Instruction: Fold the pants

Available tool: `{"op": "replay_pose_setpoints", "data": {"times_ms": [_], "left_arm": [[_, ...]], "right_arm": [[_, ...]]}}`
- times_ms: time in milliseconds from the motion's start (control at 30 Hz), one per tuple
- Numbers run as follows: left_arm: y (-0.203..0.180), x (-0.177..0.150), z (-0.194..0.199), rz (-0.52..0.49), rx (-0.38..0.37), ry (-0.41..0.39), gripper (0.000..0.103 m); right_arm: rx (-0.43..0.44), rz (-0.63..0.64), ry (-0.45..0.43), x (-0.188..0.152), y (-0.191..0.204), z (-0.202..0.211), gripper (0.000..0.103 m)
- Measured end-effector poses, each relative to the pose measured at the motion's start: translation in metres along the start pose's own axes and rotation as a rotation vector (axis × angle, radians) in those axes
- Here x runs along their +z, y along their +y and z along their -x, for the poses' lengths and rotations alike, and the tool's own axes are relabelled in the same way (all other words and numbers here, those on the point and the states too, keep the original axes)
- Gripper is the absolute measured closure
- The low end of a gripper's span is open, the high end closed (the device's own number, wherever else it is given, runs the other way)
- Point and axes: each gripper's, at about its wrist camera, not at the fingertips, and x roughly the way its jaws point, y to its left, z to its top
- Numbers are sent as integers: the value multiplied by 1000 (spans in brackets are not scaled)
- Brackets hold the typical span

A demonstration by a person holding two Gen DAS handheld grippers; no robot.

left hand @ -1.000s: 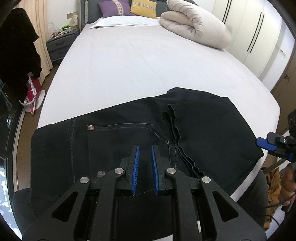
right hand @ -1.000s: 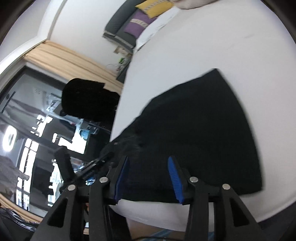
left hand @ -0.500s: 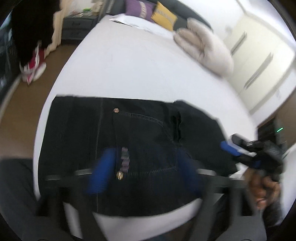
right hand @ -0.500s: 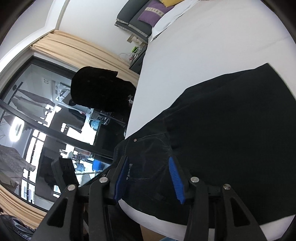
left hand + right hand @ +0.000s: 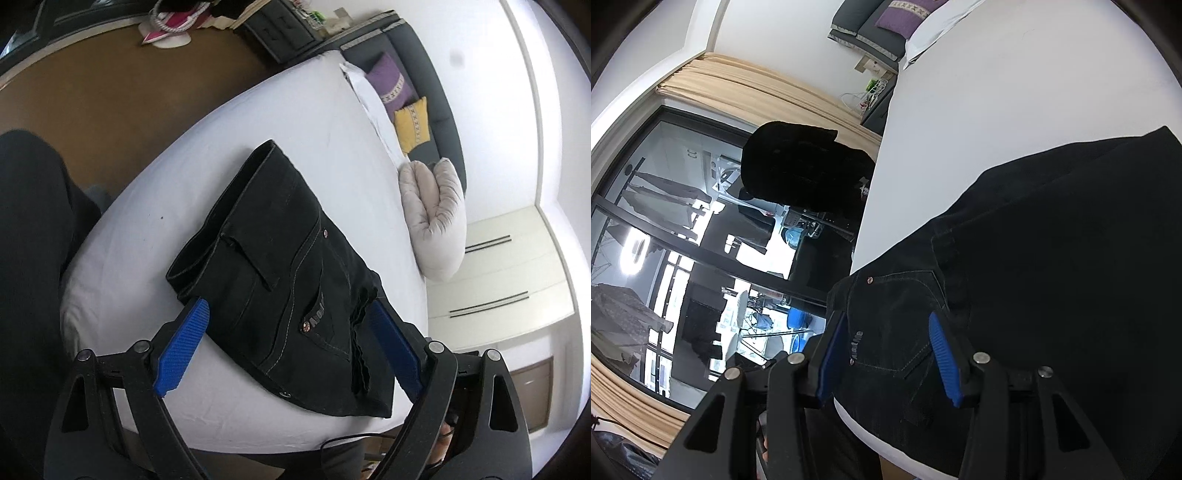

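Nearest in the left wrist view, the left hand-held gripper (image 5: 284,347) stands wide open above the near edge of the bed (image 5: 295,122), its blue pads on either side of the pants (image 5: 280,269) with nothing pressed between them. In the right wrist view, the right hand-held gripper (image 5: 888,354) is partly open over the pocket area, and it too holds nothing.

The pants are black denim, folded into a compact stack near the bed's near corner, waistband and pockets uppermost. They look thick and fairly heavy, soft enough to bend but likely to hold a crease; stacked layers may slide apart if only the top one is pinched. A sound hold would probably be at the doubled edge or the waistband, taking all layers together.

Farther off lie a rolled duvet (image 5: 436,218) and pillows (image 5: 391,85) at the headboard.
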Motion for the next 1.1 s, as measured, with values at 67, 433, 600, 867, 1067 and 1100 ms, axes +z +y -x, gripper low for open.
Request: {"op": "replay_pose_setpoints", "data": {"times_ms": [67, 433, 600, 867, 1067, 1100], "left_arm": [[4, 1, 3, 29, -4, -2, 16], [26, -11, -17, 165, 2, 47, 16], [37, -8, -31, 229, -47, 28, 17], [26, 4, -45, 206, -73, 61, 75], [-10, 11, -39, 3, -34, 32, 84], [-15, 12, -37, -18, -32, 29, 84]], "right_arm": [[7, -5, 4, -3, -2, 0, 53], [19, -24, 15, -9, -9, -2, 53], [14, -33, 20, -7, -10, -2, 53], [-101, 42, 148, 5, 6, -26, 73], [-179, 41, 246, 11, -5, -63, 80], [-208, 30, 265, 9, -12, -70, 81]]}}
